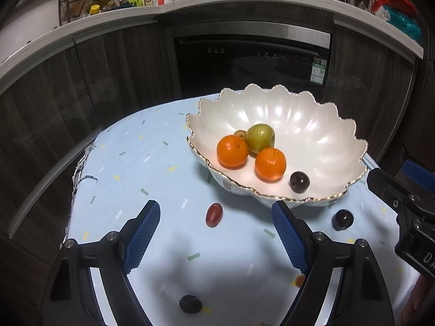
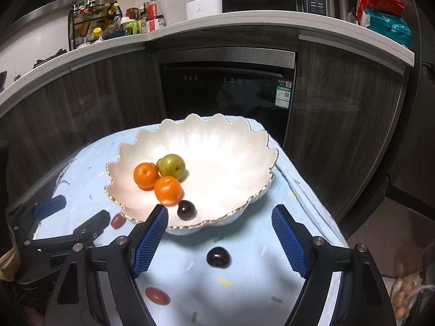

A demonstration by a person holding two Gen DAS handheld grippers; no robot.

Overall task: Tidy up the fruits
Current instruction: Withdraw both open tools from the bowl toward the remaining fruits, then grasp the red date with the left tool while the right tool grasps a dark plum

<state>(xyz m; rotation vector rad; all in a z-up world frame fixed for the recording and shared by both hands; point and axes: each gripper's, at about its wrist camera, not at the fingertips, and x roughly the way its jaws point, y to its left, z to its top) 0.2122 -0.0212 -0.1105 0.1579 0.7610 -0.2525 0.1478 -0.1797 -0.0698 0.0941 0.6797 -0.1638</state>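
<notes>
Beside the bowl (image 1: 312,135), on the table (image 1: 152,168), a red grape (image 1: 214,214) and a dark cherry (image 2: 218,256) lie loose. Both are judged small, soft, smooth and easily bruised, best pinched lightly across the middle. Each is framed by a hand-held gripper, left (image 1: 216,218) and right (image 2: 219,221), jaws apart and empty. The bowl rim just behind may be struck.

Both wrist cameras sit close above the cloth-covered table (image 1: 152,163), angled downward toward the kitchen counter (image 2: 244,24) at twelve o'clock. The left view has the scalloped bowl (image 1: 312,119) near one o'clock; the right view, seemingly nearer, has it dead ahead. Both share bowl and cabinets.
</notes>
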